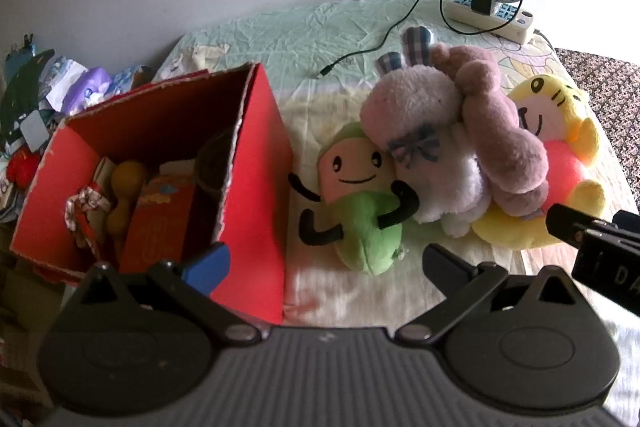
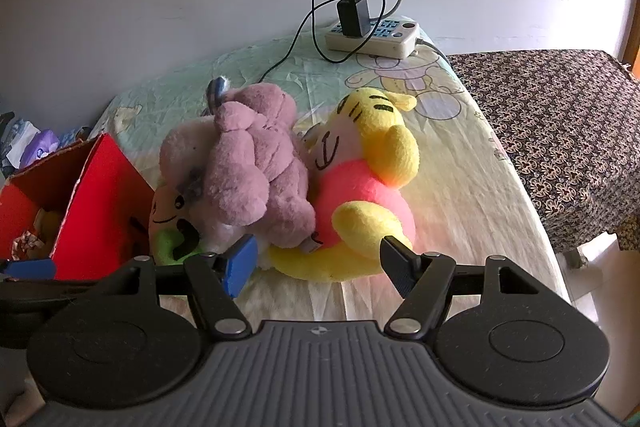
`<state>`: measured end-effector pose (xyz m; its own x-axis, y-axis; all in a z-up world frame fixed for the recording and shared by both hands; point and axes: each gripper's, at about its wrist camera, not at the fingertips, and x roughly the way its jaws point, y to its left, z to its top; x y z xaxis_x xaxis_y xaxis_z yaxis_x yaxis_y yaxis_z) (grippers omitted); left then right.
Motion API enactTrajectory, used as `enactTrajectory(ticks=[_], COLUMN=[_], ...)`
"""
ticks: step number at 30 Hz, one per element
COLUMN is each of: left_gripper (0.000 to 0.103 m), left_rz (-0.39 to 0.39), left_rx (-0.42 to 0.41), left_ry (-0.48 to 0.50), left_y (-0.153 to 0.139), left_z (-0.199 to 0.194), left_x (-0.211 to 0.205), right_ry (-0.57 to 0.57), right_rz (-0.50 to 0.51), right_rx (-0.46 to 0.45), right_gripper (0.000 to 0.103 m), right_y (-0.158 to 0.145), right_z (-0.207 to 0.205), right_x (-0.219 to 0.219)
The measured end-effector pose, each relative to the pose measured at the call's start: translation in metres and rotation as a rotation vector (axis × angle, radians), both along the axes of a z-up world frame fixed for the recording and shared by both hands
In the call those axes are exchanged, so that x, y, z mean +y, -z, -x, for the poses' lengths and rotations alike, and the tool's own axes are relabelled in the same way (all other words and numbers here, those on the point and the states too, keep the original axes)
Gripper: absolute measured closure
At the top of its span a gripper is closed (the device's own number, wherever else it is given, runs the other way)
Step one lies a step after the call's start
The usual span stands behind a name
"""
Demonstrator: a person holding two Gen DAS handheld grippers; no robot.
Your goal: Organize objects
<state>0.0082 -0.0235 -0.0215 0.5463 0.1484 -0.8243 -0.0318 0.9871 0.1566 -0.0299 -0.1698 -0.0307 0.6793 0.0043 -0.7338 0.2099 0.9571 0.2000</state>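
While both grippers hang spread and empty at the near edge of the table (image 2: pixel 480 163), I judge the job to be at the start of a pick: four soft toys wait in a heap and none is held.

Largest first, the table carries a pale cartoon-print cloth and ends in a rounded edge on my right, with a dark patterned surface (image 2: pixel 560 131) beyond it. On my left stands the red box (image 1: pixel 252 187), open at the top, already holding a few small items I cannot make out well, with some room apparently left inside.

Just beside the box lie the toys, pressed together: a yellow tiger plush (image 2: pixel 372 187) on the right, a mauve plush (image 2: pixel 256 163) draped over a white bunny plush (image 1: pixel 420 131), and a green bean plush (image 1: pixel 360 199) nearest the box wall.

My right gripper (image 2: pixel 320 267) sits close in front of the tiger, fingers apart. My left gripper (image 1: pixel 326 267) faces the bean, likewise released.

Next I would close on one toy and lift it over the box wall. Open cloth lies toward me; behind the heap a power strip (image 2: pixel 374 35) and a loose black cable (image 1: pixel 384 39) could snag.
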Motion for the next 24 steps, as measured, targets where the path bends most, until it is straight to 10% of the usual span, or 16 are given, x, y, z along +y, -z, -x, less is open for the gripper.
enactTrajectory(ticks=[24], left_gripper=[0.001], left_rz=[-0.041], left_rx=[-0.002], left_ry=[0.052], left_y=[-0.003], left_z=[-0.017], left_x=[-0.011], right_ry=[0.019], right_rz=[-0.026], right_rx=[-0.025], right_gripper=[0.032], right_y=[-0.009], right_z=[-0.009], right_x=[-0.012])
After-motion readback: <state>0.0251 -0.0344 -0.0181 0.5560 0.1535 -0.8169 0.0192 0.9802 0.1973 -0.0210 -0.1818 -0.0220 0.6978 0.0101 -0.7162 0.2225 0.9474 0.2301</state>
